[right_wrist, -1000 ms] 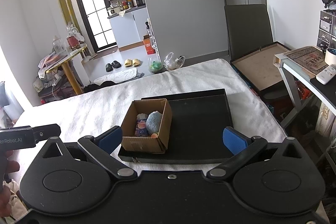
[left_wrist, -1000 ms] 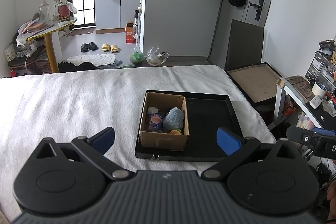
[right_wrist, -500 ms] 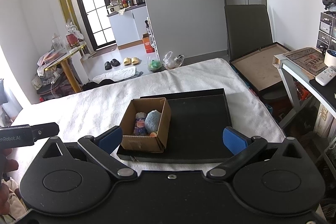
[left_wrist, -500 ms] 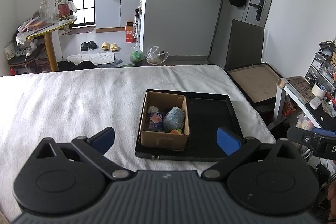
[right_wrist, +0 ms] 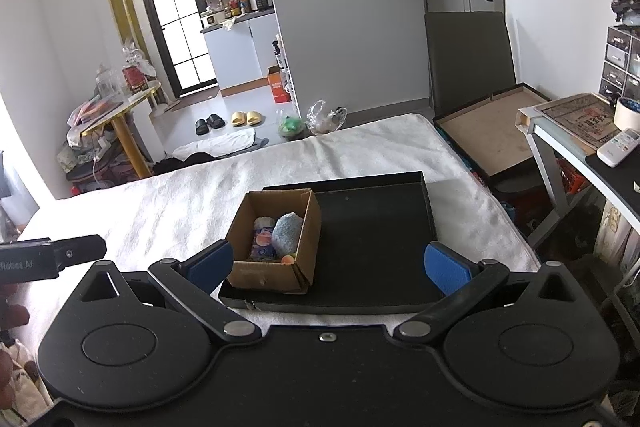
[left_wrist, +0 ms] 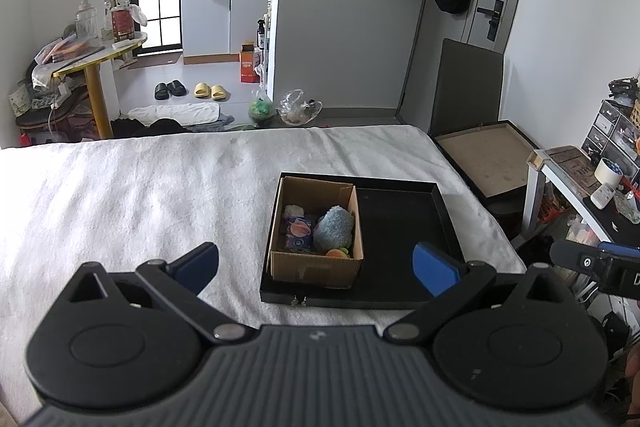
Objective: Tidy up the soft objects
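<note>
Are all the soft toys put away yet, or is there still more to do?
Looks nearly done, or not yet started. The soft things, like the fluffy blue one, sit inside the cardboard box, which stands in the black tray. The left gripper and right gripper are both open and empty. Nothing soft shows loose on the white blanket.

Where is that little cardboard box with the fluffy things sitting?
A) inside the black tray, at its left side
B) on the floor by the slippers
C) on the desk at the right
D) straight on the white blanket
A: the cardboard box stands inside the black tray, against the tray's left wall, and the tray itself lies on the white blanket.
</note>
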